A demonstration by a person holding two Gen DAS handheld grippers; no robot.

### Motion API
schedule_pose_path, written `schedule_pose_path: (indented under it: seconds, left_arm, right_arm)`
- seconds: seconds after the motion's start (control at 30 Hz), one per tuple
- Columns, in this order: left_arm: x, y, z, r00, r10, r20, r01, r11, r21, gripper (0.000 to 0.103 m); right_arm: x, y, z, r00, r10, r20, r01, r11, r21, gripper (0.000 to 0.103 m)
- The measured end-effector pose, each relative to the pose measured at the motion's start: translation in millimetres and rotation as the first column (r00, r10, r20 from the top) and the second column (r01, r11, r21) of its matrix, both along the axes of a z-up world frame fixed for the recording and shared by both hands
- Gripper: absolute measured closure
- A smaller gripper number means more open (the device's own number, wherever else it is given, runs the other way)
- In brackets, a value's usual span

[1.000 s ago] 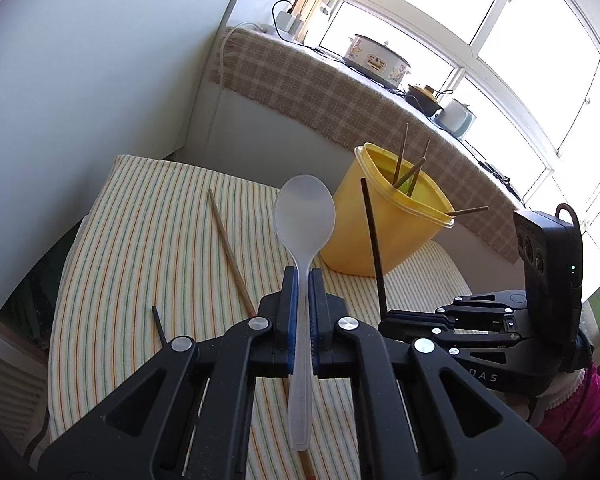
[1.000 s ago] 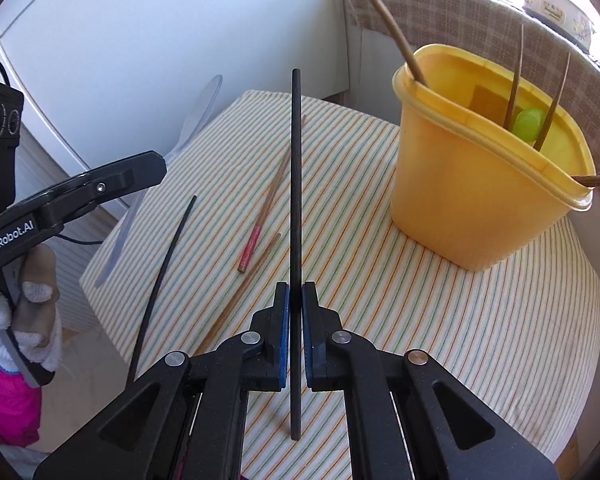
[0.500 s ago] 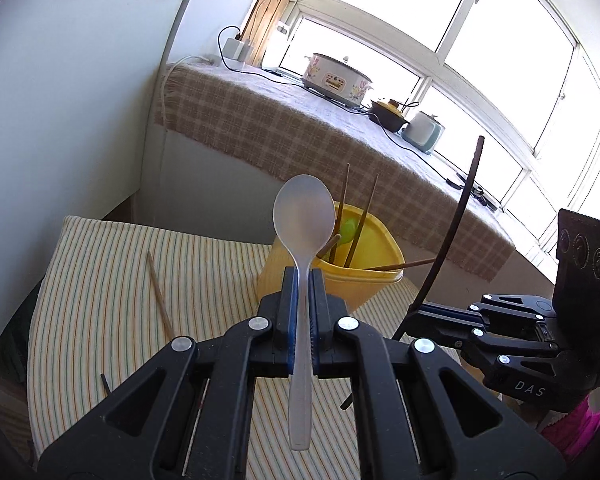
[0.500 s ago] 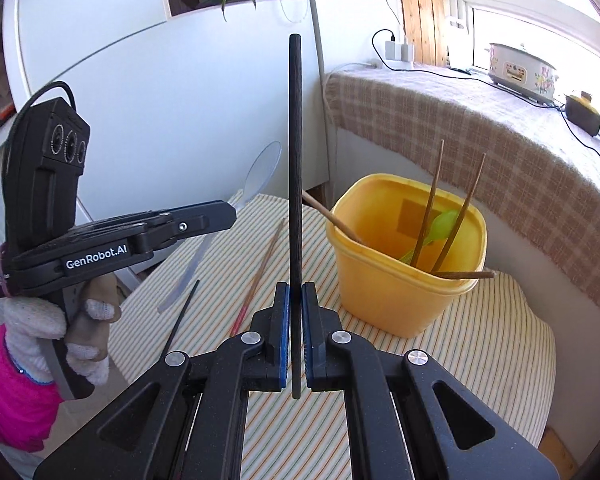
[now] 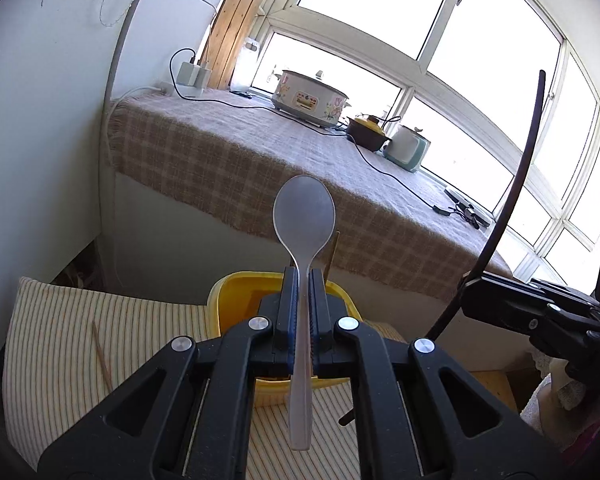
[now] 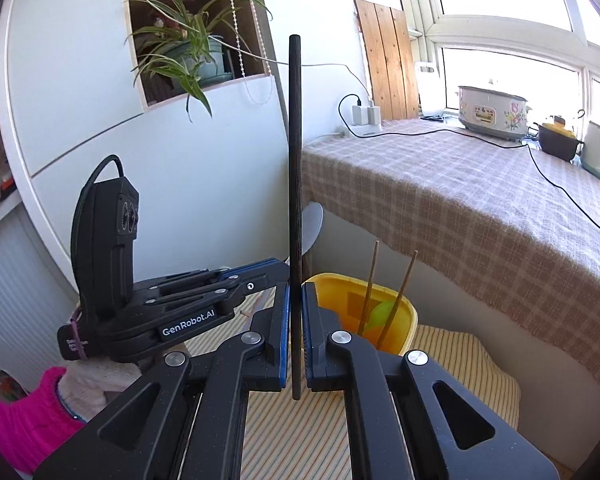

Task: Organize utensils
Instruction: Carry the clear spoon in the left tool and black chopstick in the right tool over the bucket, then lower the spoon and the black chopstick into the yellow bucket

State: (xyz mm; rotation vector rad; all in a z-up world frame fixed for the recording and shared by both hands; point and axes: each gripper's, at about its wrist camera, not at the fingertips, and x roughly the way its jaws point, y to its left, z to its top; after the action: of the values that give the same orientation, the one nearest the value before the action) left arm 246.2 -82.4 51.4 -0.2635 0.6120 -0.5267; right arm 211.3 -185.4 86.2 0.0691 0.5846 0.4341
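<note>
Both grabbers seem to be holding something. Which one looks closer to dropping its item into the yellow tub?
Probably the left gripper. Its spoon lines up directly over the yellow tub, while the right gripper holds its black chopstick just left of the tub's rim.
</note>
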Motion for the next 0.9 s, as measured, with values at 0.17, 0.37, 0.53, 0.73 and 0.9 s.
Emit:
schedule_pose_path:
  seconds: [0.17,0.37,0.53,0.73,0.9]
  left_arm:
    - [19,-19,-8,1.0,0.011,-0.001,-0.011,1.0,0.005,0.1]
    - [32,-35,-16,0.997,0.057,0.045,-0.059,0.997,0.058,0.1]
    - [35,-42,-29,0.994,0.077,0.073,-0.083,0.992,0.09,0.1]
    - [33,-54,-40,0.985,0.089,0.147,-0.112,0.981,0.161,0.1]
    - [29,-55,-48,0.979,0.103,0.177,-0.134,0.976,0.172,0.1]
  right_arm:
    - [12,-11,9,1.0,-0.012,0.008,0.012,1.0,0.022,0.099]
    - [20,-18,18,0.999,-0.042,0.033,0.042,0.999,0.018,0.099]
    - [33,-22,9,0.998,-0.064,0.019,0.064,0.998,0.017,0.099]
    - [47,-25,-6,0.996,-0.088,-0.013,0.088,0.996,0.018,0.099]
    - [55,-23,-20,0.995,-0.094,-0.038,0.095,0.995,0.008,0.099]
